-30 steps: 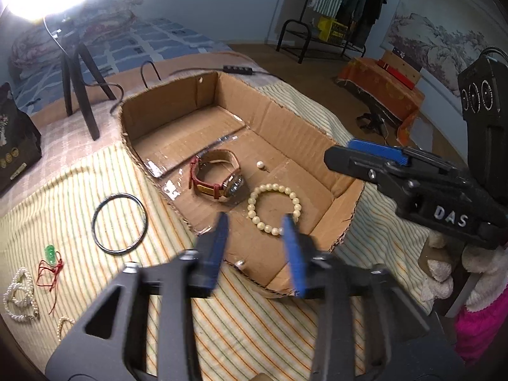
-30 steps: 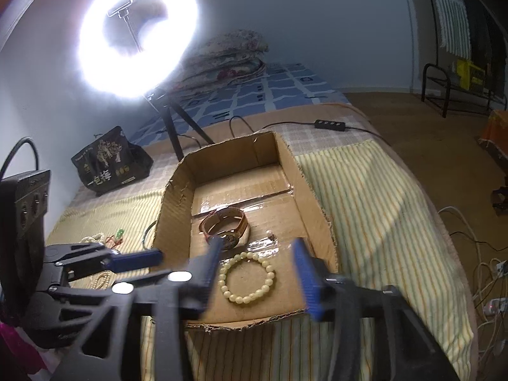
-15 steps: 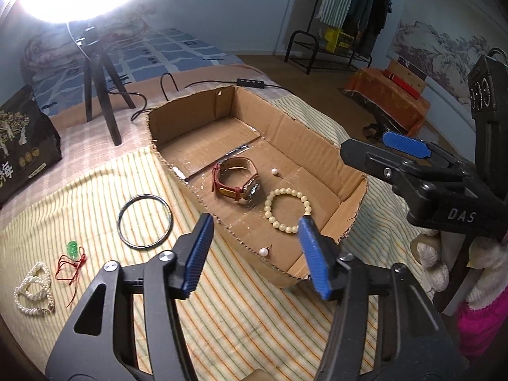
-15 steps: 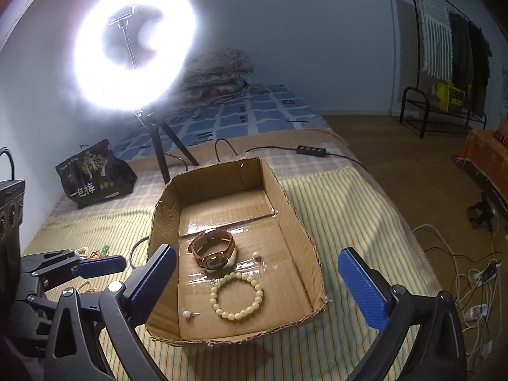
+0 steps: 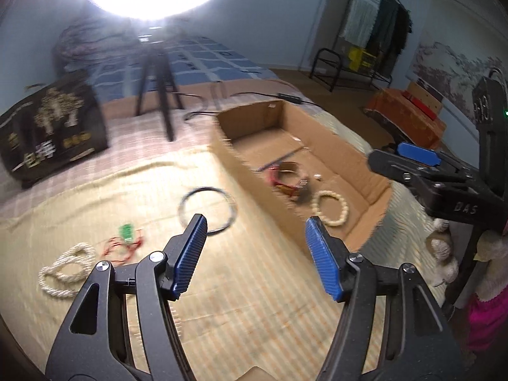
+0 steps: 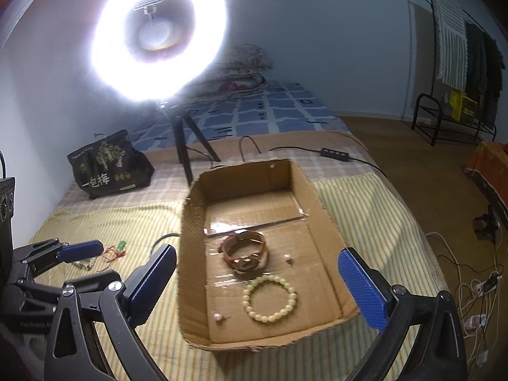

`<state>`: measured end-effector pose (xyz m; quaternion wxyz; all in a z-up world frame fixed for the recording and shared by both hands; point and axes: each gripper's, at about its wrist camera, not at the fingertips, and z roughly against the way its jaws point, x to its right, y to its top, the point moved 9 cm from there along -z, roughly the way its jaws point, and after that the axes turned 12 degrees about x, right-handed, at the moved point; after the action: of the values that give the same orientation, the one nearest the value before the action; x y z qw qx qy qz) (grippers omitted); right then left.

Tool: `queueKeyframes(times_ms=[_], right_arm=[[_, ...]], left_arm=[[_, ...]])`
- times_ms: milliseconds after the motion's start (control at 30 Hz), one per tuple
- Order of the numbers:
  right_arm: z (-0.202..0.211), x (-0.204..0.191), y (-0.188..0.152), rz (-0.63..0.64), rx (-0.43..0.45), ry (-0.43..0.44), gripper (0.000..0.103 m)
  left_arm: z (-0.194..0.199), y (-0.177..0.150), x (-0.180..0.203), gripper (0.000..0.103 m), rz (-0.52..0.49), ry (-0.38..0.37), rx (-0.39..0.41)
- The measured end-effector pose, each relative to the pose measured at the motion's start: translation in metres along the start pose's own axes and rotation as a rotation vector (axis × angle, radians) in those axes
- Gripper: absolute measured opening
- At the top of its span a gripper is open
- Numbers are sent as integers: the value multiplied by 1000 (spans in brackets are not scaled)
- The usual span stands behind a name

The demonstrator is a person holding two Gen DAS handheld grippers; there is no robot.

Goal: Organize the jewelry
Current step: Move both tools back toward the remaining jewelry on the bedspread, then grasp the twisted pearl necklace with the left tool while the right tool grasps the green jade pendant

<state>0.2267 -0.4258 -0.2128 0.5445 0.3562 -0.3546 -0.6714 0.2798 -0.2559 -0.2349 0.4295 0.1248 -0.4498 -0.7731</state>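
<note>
A shallow cardboard box [image 6: 330, 222] on the striped bed cover holds a brown-strapped watch [image 6: 246, 250], a cream bead bracelet [image 6: 270, 298] and two pearl earrings [image 6: 219, 317]. Left of the box on the cover lie a black bangle [image 5: 208, 211], a green pendant on red cord [image 5: 125, 233] and a white pearl strand [image 5: 68, 263]. My left gripper [image 5: 254, 254] is open and empty, above the cover between the bangle and the box. My right gripper [image 6: 254, 282] is wide open and empty, above the box's near end.
A ring light on a tripod [image 6: 184, 146] stands behind the box, with a black printed bag [image 6: 108, 165] to its left. A power strip and cable [image 6: 335, 154] lie at the back. The bed's right edge drops to a floor with cables [image 6: 476, 285].
My left gripper opened wider and swung left, away from the box toward the loose jewelry; its view is blurred. My right gripper opened wide and drew back from the box.
</note>
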Motion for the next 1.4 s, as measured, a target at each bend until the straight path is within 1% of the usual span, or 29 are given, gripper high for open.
queueKeyframes(times_ms=[100,267,333,500,600,733,800,900,967,1100,1233,1300,1367,1400], right_arm=[[-4,-17,2,22,-4,30,103],[-14,-49,0,67,-23,81,103],[-19,-65,-3,91,-35,115,103],[-37,-109,-14,144,-92,205,103],[-47,-134,-20,160,-128,257,103],[-59,-168,-29,190,-171,320,103],[-66,-185,-36,208,-202,351,103],[-76,-206,-49,219,-251,389,100],[-82,-217,-56,220,-279,405,94],[-99,-233,-72,251,-331,418,89],[-114,-237,-83,262,-376,414,79],[-120,-238,-88,245,-400,420,76],[-127,-239,-91,233,-419,423,70],[-130,-240,-94,231,-427,422,70]], left_arm=[[10,-3,-28,66,31,44,8],[28,-16,-82,66,77,151,6],[36,-23,-101,66,93,188,3],[54,-37,-142,66,139,263,-6],[63,-46,-161,67,173,295,-11],[67,-61,-181,67,234,312,-41],[68,-65,-188,71,258,315,-49],[65,-70,-195,72,289,317,-53],[64,-73,-199,72,307,318,-56],[59,-78,-206,73,320,323,-69],[51,-84,-215,74,362,323,-86],[49,-85,-219,74,376,326,-81],[47,-85,-224,74,388,337,-77],[46,-86,-227,74,398,342,-76]])
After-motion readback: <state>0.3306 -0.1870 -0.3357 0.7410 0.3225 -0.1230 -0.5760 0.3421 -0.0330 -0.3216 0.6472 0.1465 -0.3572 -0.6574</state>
